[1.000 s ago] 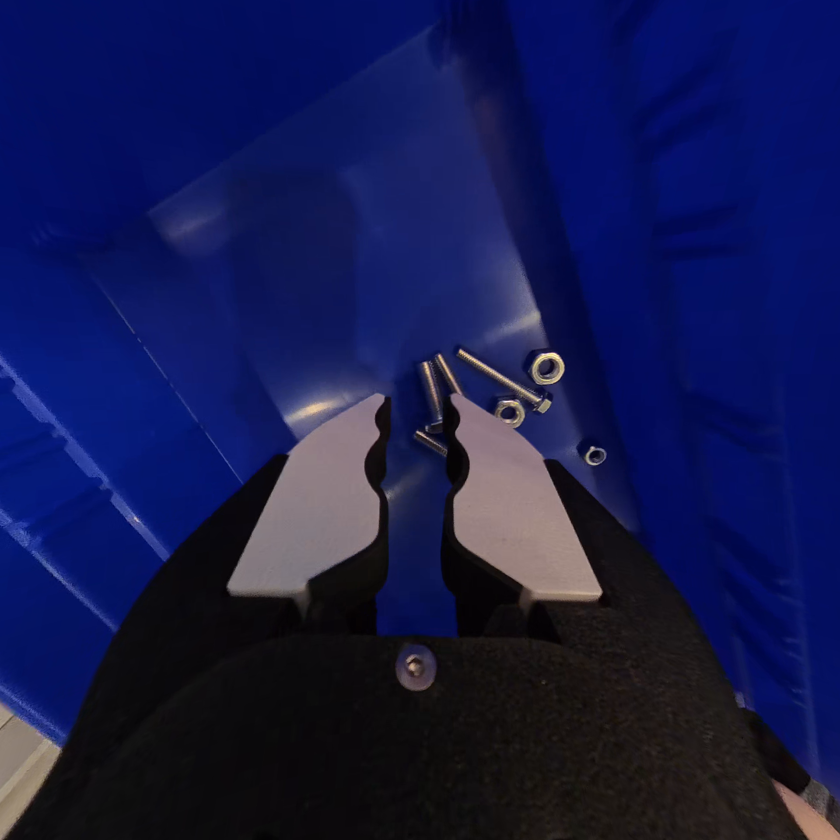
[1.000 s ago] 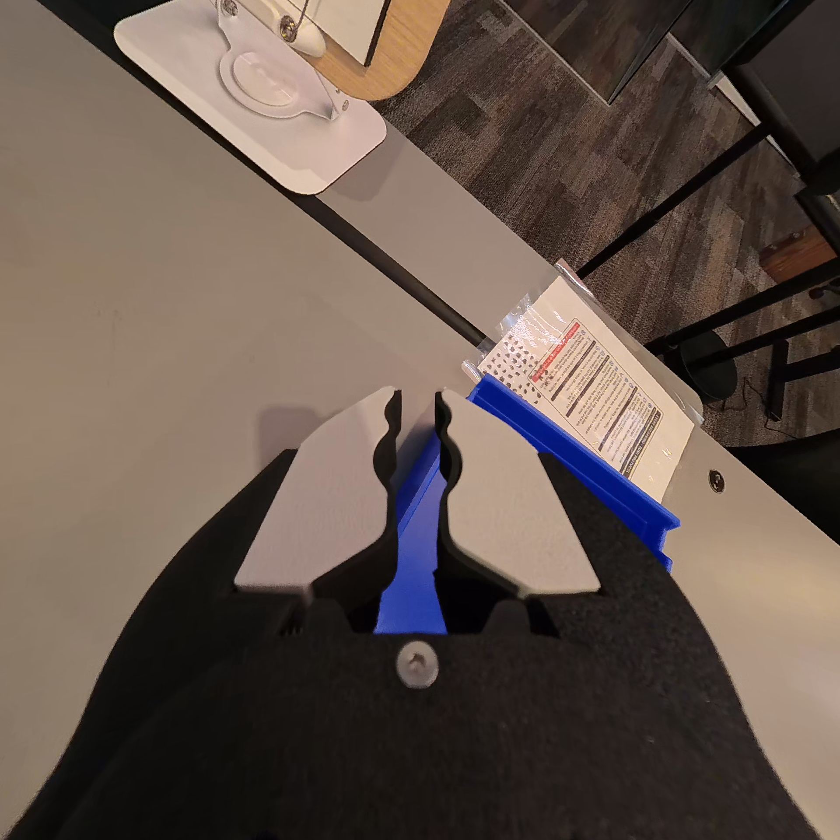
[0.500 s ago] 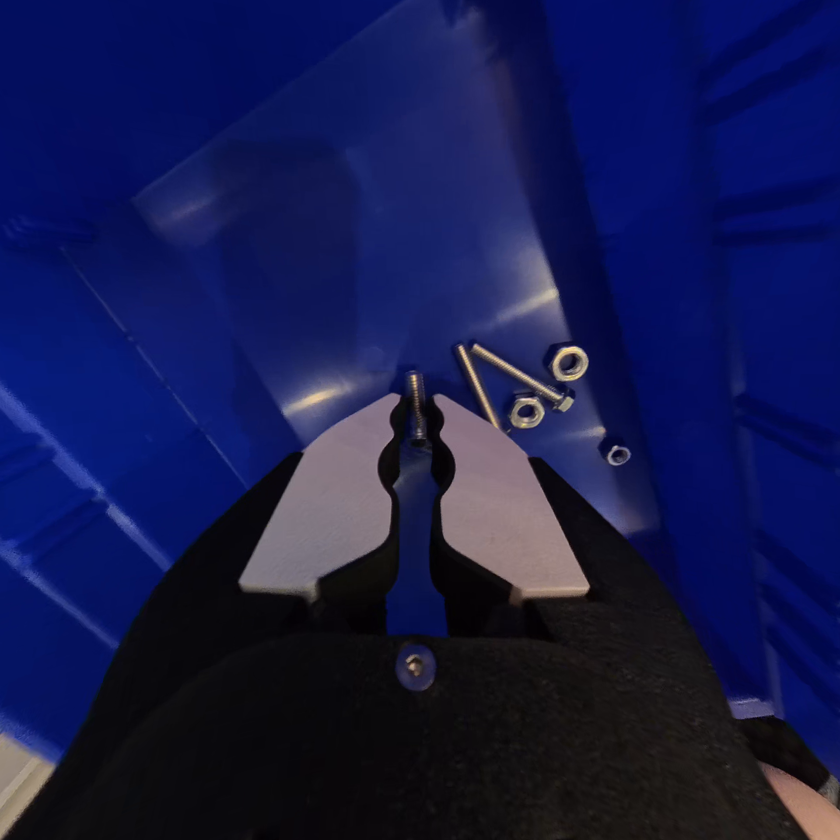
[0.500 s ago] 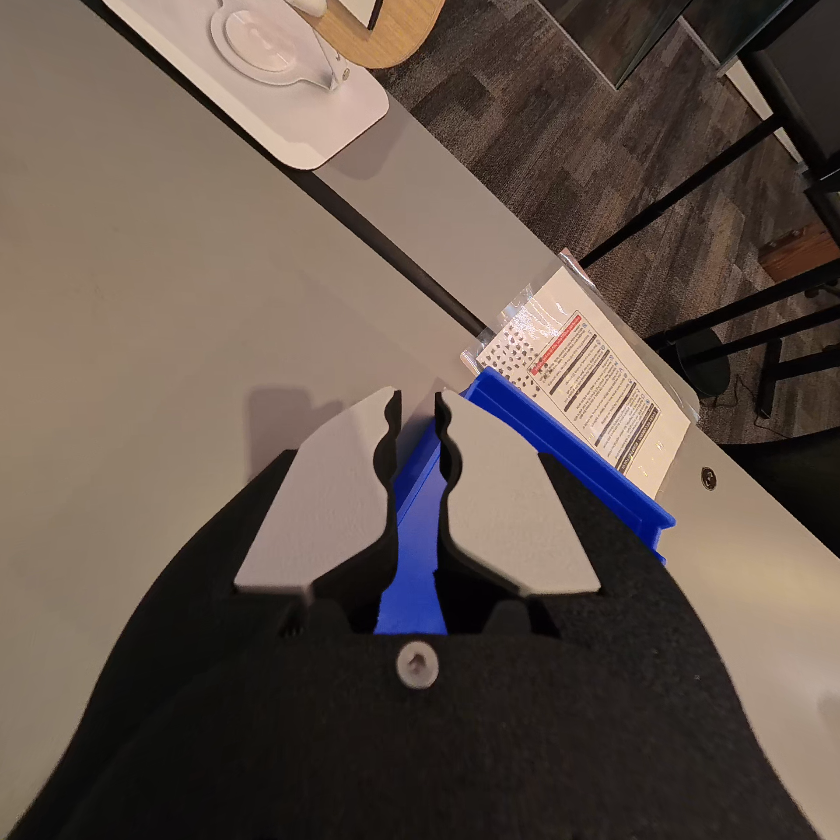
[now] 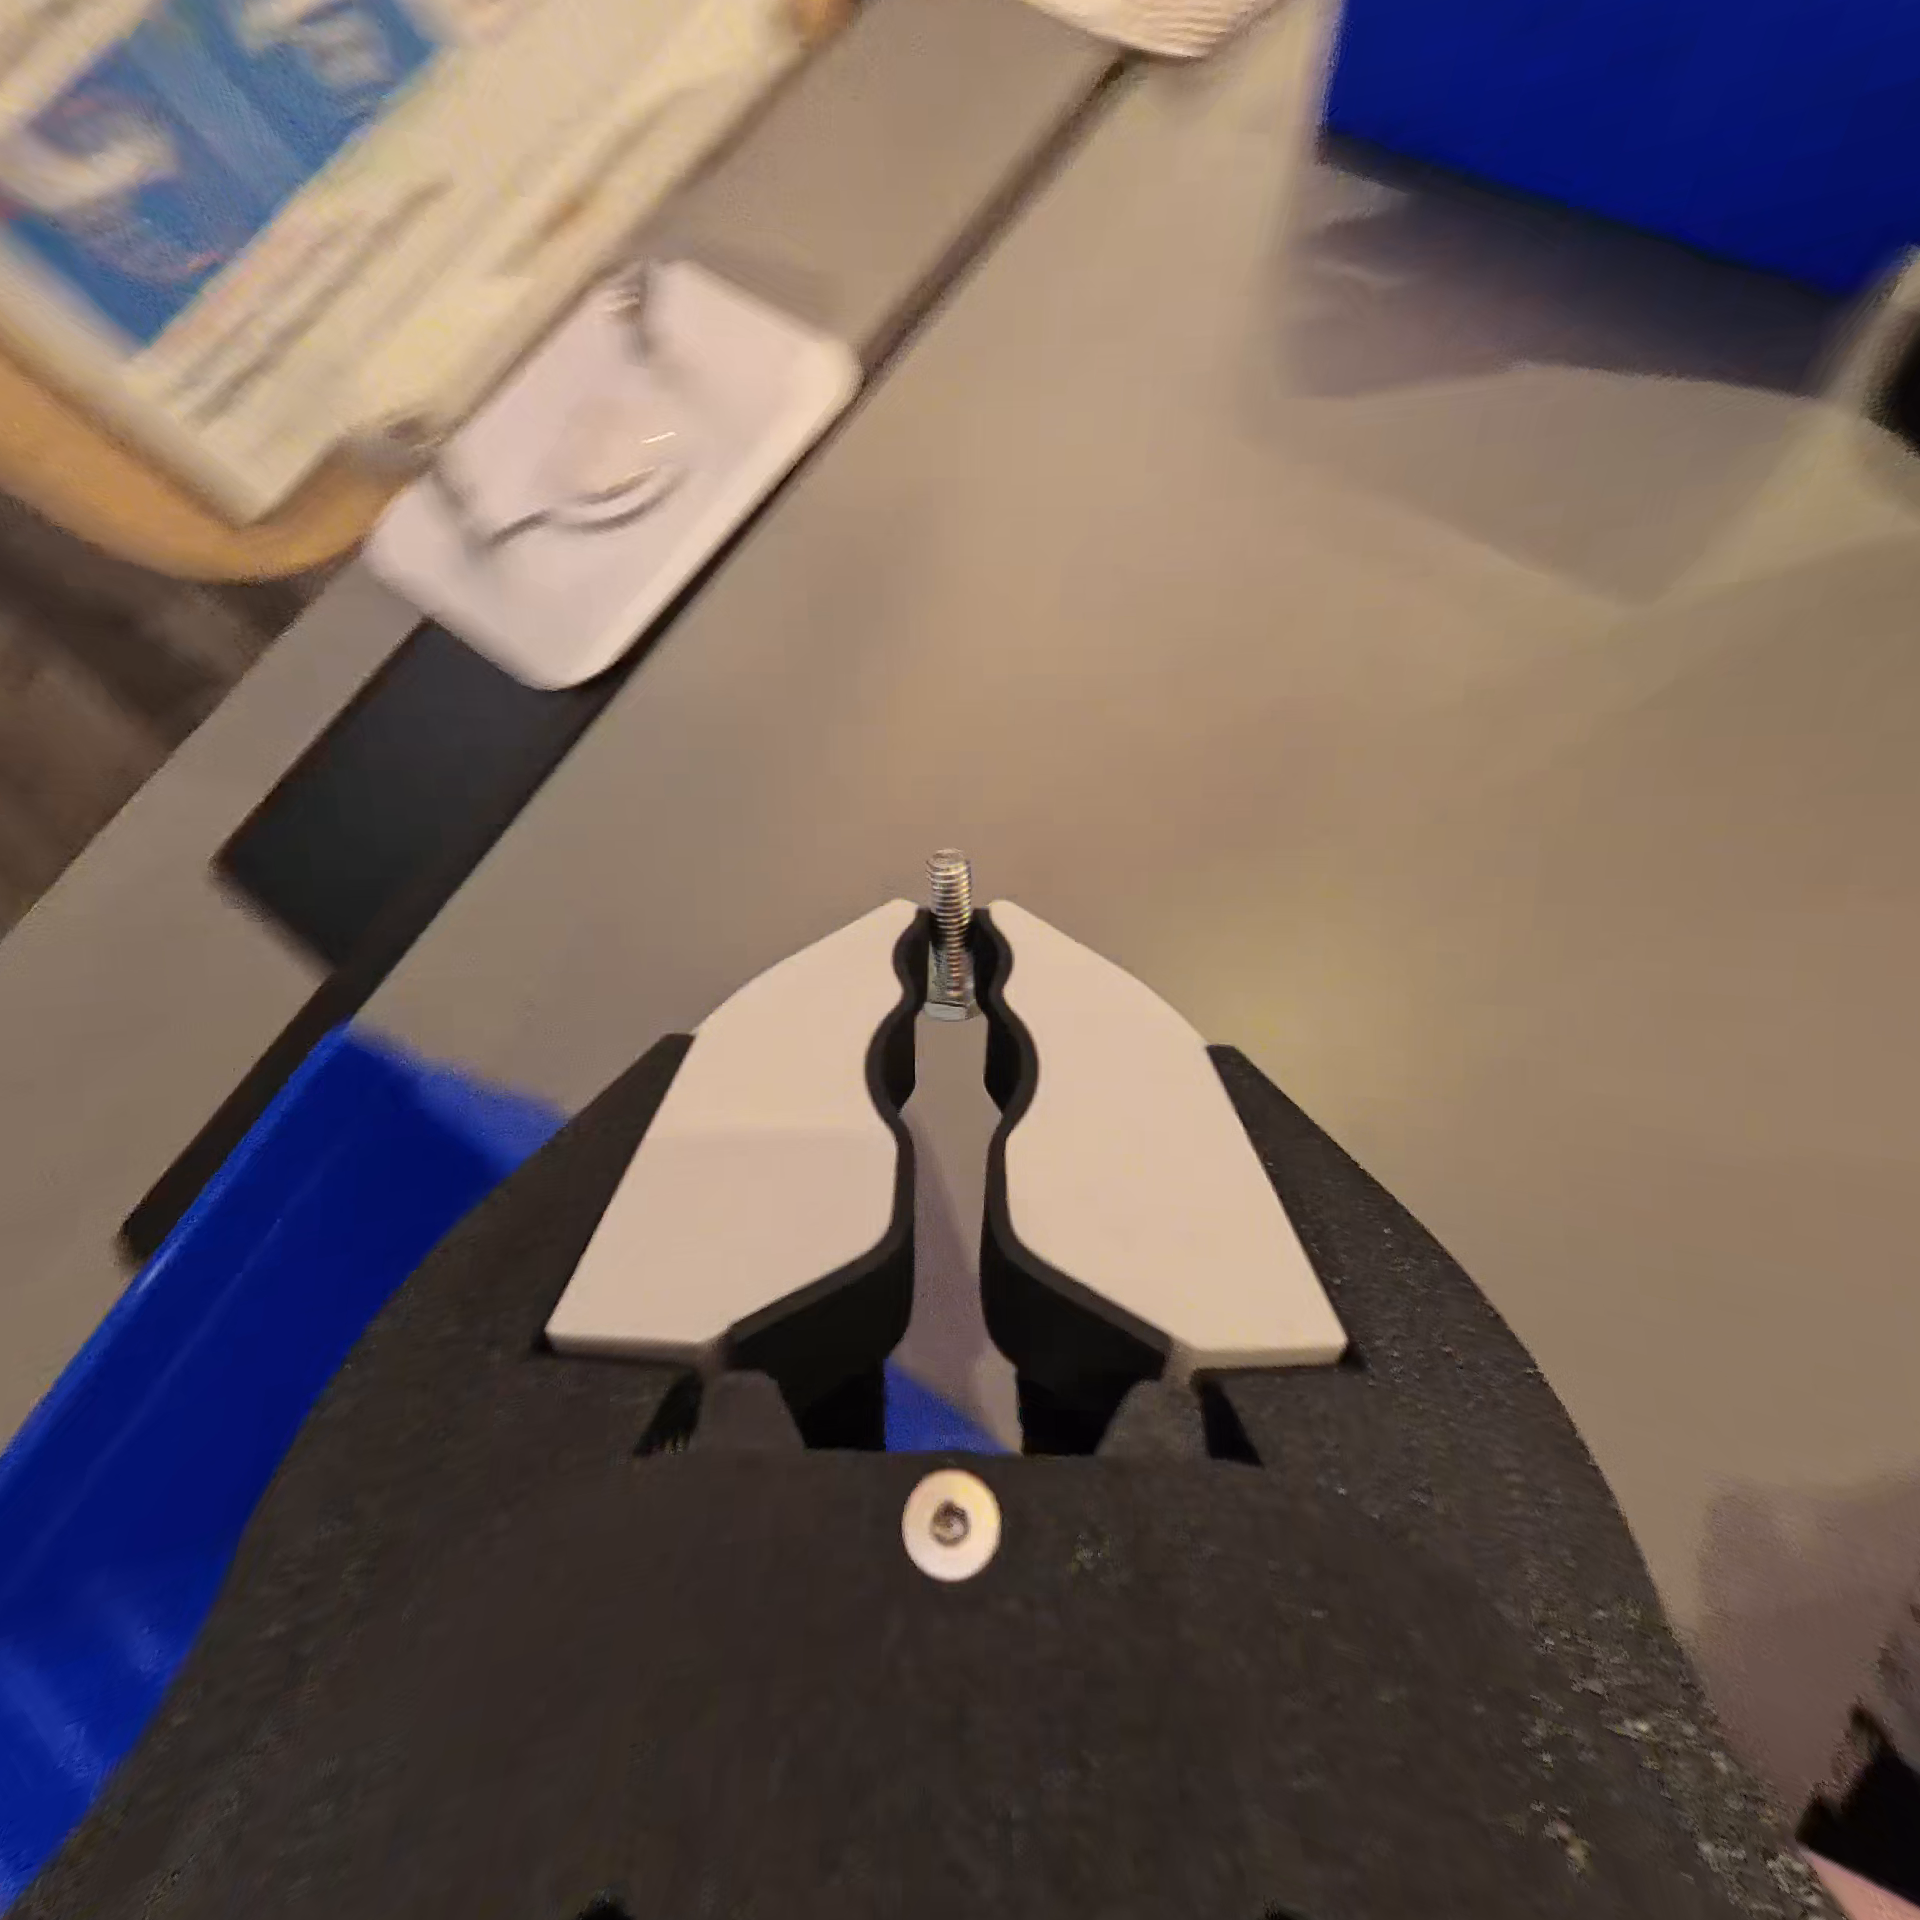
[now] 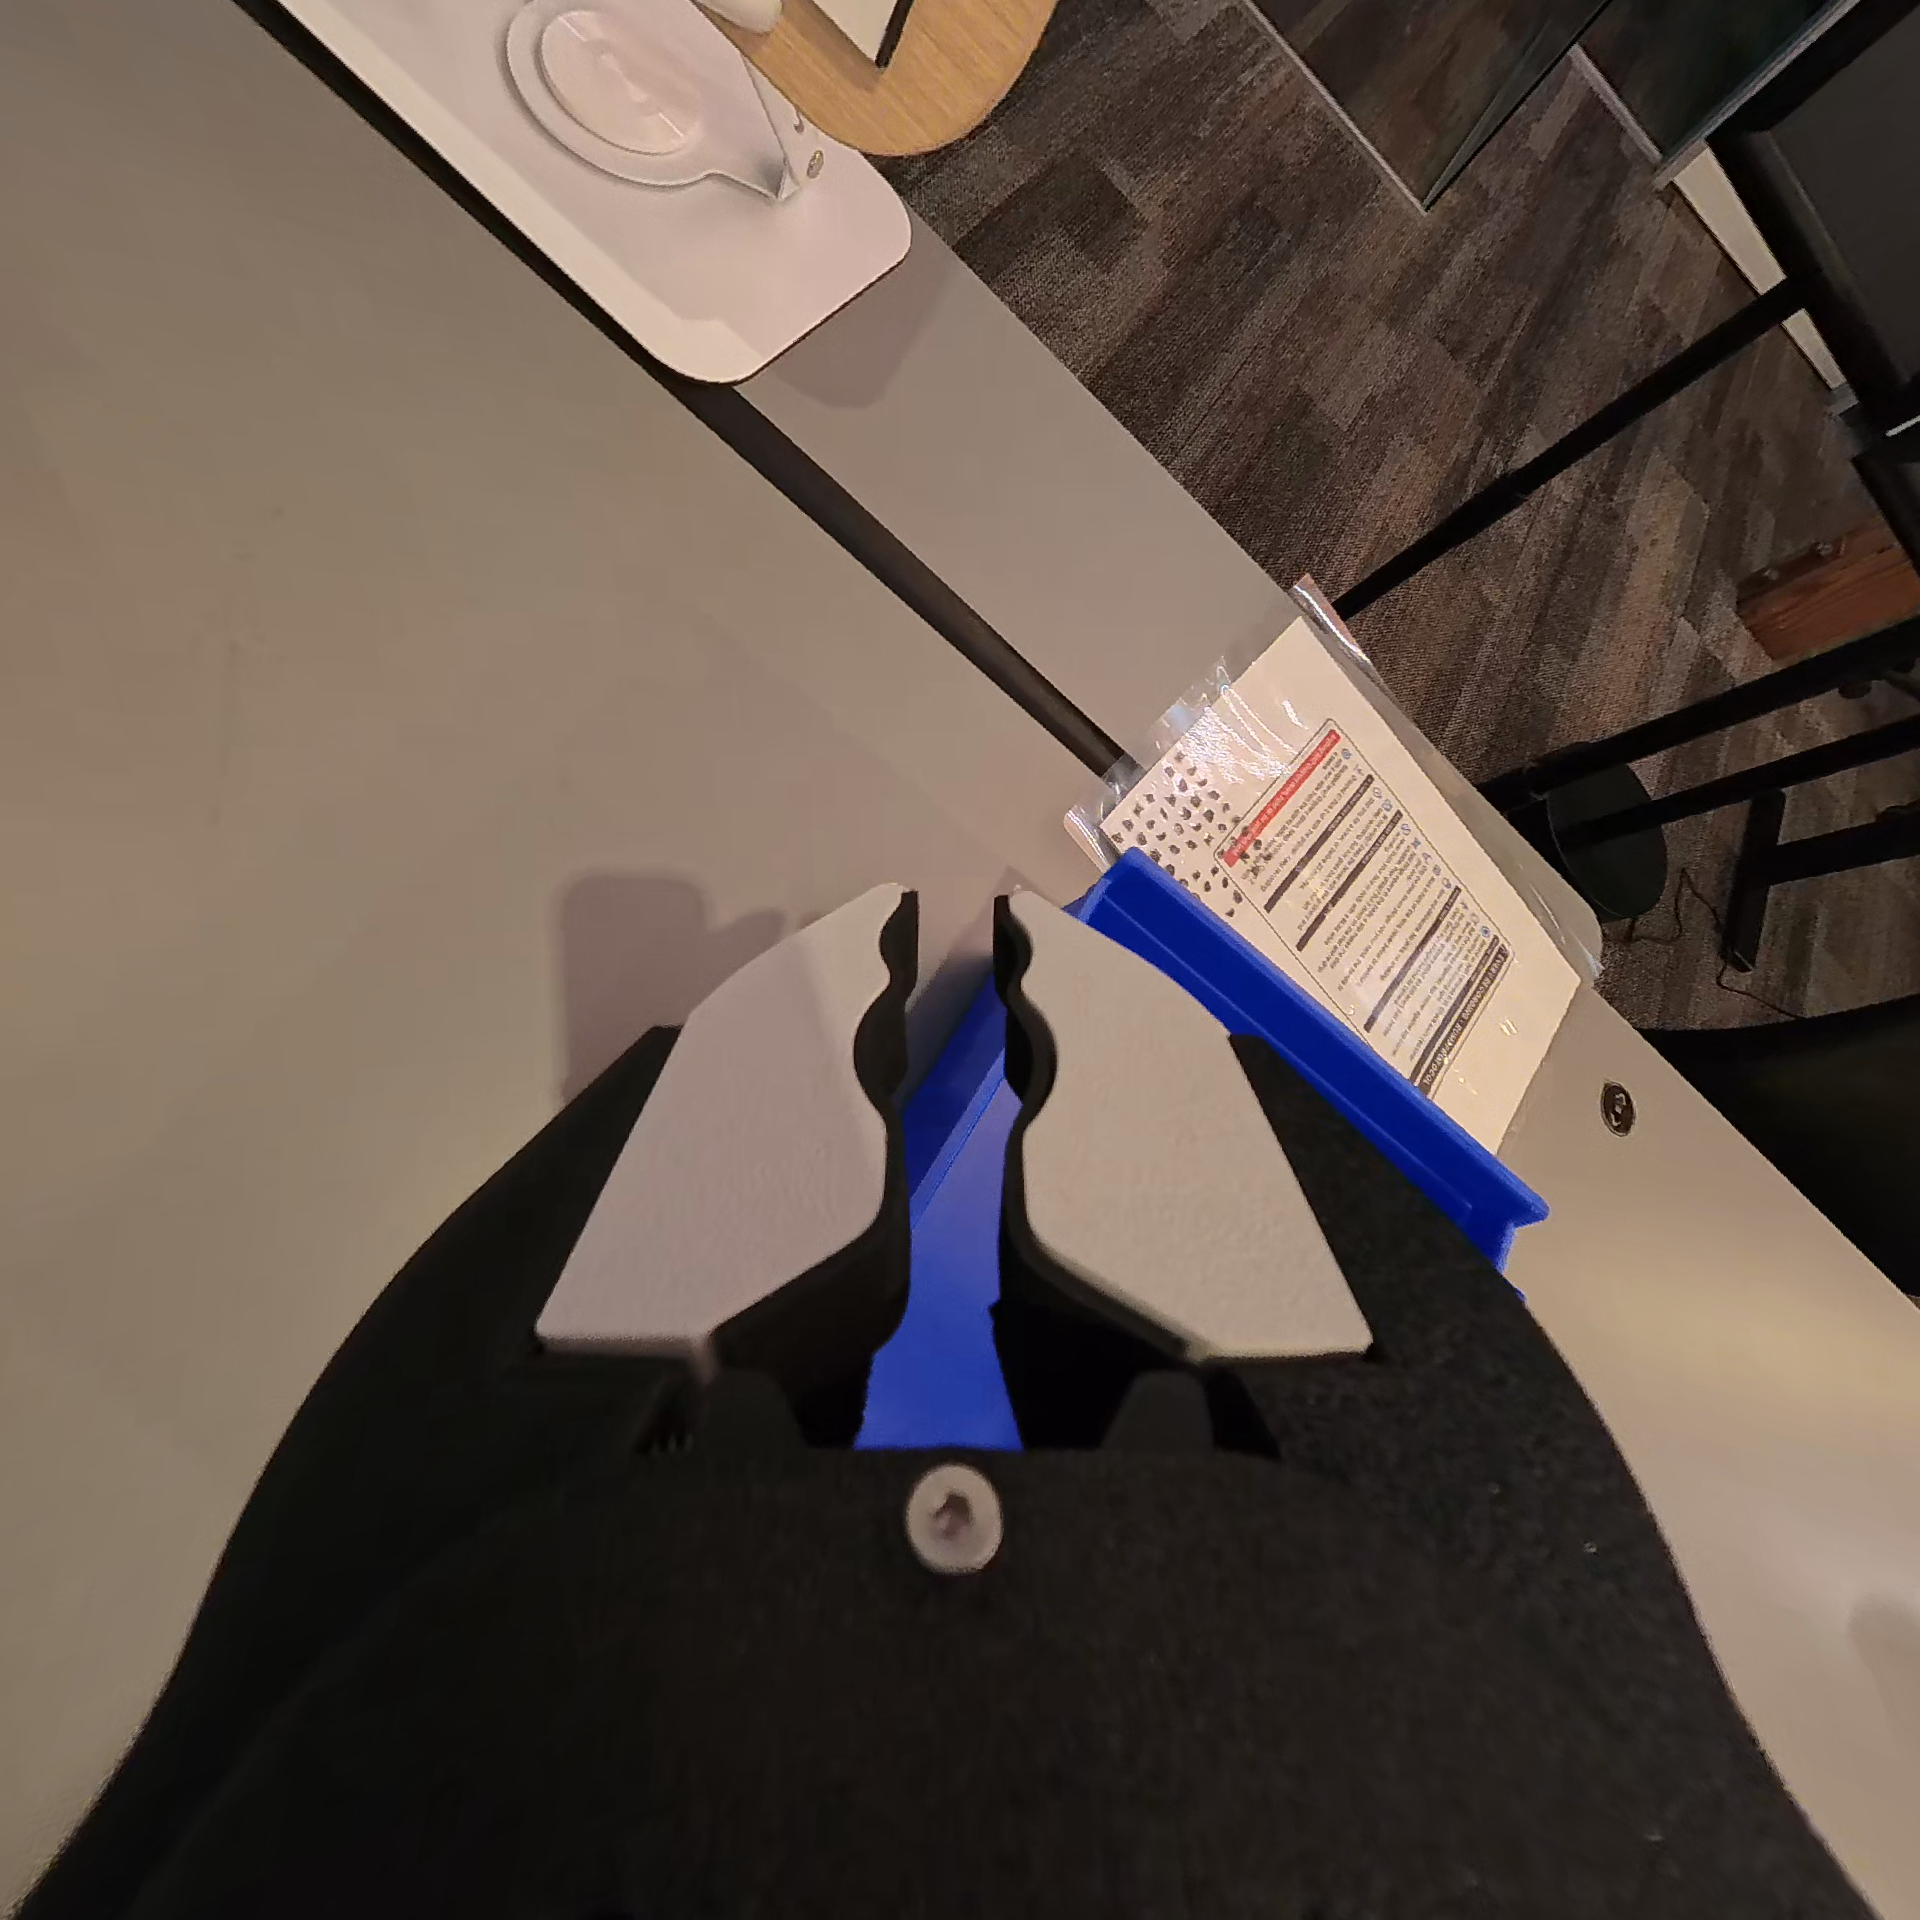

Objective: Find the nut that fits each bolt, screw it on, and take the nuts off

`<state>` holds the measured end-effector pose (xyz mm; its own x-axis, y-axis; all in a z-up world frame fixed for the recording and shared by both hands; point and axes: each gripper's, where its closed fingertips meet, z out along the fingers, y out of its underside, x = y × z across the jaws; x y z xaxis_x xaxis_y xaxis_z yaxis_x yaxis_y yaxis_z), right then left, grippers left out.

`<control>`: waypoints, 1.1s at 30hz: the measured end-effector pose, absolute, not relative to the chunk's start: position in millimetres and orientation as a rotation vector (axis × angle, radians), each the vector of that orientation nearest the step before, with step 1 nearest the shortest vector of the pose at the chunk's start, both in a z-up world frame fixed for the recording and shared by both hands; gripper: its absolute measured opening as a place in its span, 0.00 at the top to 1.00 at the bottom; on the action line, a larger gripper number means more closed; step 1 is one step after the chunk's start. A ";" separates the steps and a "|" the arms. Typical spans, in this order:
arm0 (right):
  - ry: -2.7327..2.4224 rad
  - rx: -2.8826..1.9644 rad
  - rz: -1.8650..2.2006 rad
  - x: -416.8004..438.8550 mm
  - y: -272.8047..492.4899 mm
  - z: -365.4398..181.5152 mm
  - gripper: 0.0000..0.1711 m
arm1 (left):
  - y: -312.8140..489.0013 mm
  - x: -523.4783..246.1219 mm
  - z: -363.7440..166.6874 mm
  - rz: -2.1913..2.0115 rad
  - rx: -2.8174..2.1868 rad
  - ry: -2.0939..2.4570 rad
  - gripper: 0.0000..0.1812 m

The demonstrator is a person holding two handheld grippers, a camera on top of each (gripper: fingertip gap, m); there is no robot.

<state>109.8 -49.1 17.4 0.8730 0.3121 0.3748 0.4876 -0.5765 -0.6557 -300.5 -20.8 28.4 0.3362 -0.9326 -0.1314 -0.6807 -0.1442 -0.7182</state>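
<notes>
Bolt point(image 5: 948, 940): short, silver, threaded end poking past the fingertips, hex head inward.
Left gripper point(image 5: 950, 920): jaws clamped on the bolt, now lifted from the blue bin point(image 5: 187, 1299) over the grey table point(image 5: 1299, 831).
Right gripper point(image 6: 954, 914): jaws narrowly apart, empty, unmoved above its bin point(image 6: 1299, 1049).

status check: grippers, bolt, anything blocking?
Left gripper shut on bolt, threads forward, above table. Right gripper open, empty, over blue bin. No nut on bolt. Nothing blocking.
</notes>
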 end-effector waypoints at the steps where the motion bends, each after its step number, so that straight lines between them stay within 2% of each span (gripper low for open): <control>1: -0.581 -2.231 -0.277 108.7 -49.3 16.5 0.92 | -33.0 -280.8 21.4 -0.463 -1.866 1.506 0.96; 7: -0.618 -2.249 -0.289 103.4 -49.1 10.3 0.92 | -62.5 -212.2 -80.7 -0.370 -1.917 1.927 0.96; 11: -0.674 -2.263 -0.290 93.7 -47.1 3.1 0.92 | -64.0 -204.2 -113.3 -0.354 -1.948 2.008 0.96; 26: -0.777 -2.337 -0.326 83.9 -38.3 -25.8 0.92 | -69.3 -221.6 -155.2 -0.139 -2.013 2.205 0.96; 30: -0.776 -2.354 -0.328 86.6 -39.0 -29.4 0.92 | -67.3 -214.0 -154.9 -0.172 -2.012 2.155 0.96; 33: -0.769 -2.374 -0.319 89.5 -40.8 -31.9 0.92 | -68.7 -199.0 -136.3 -0.376 -2.006 2.039 0.96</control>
<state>89.5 -40.8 -31.9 0.8016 0.4482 0.3958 0.5967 -0.6411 -0.4826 -199.0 -68.7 -136.3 -0.0162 -0.9999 -0.0015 -0.9336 0.0157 -0.3579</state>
